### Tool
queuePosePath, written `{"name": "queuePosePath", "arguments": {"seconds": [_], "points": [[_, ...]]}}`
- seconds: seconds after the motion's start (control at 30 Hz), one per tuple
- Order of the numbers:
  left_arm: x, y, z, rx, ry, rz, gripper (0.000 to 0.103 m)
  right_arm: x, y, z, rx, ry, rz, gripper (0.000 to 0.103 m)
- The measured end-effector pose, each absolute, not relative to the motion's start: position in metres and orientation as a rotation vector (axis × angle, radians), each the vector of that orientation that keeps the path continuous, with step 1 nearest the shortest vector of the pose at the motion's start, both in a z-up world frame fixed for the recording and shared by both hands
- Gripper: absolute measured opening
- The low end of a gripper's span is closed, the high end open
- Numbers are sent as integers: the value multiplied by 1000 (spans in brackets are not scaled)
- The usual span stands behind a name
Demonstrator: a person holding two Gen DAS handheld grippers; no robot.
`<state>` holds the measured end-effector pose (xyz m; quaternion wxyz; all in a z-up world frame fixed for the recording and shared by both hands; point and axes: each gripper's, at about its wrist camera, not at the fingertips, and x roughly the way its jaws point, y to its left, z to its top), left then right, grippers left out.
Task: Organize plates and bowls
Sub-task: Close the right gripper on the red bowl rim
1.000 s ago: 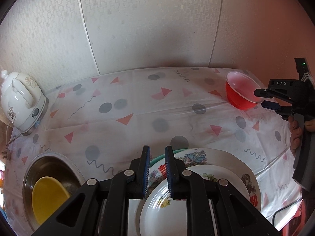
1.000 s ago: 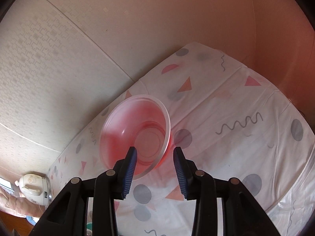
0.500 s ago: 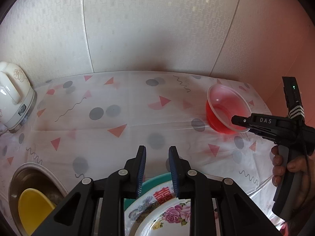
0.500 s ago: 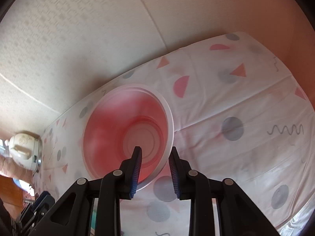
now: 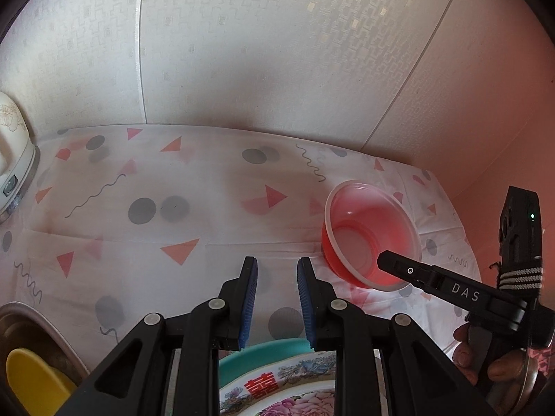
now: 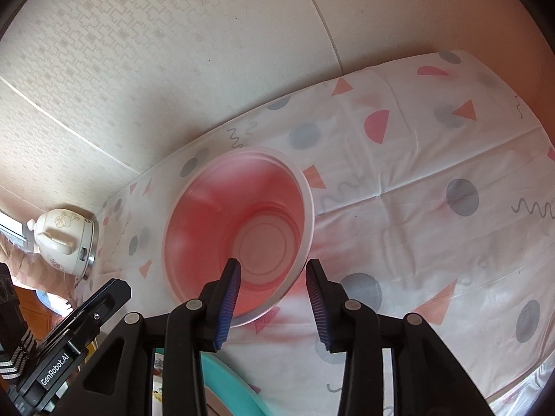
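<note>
Right gripper (image 6: 272, 275) spread wide, straddling near rim of red plastic bowl (image 6: 239, 228), nothing clamped yet. Left gripper (image 5: 276, 272) likewise parted, empty, above floral plate (image 5: 277, 391) on teal plate (image 5: 256, 353). Thin rim likely to flex and skid across slick tablecloth (image 5: 194, 208) if pinched off-centre. Bowl empty; steel basin (image 5: 31, 315) holding yellow dish (image 5: 34, 378).

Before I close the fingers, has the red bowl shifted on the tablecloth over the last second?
Cannot tell. The red bowl shows at changing angles against the tablecloth shapes, but both cameras moved.
</note>
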<state>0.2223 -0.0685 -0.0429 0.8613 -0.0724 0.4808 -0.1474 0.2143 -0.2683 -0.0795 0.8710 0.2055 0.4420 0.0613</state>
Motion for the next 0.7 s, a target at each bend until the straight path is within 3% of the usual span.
{"name": "queuePosePath", "arguments": {"seconds": [0.7], "points": [[212, -67, -47, -99, 1007, -288, 30, 169, -303, -70, 492, 843, 10, 40]]}}
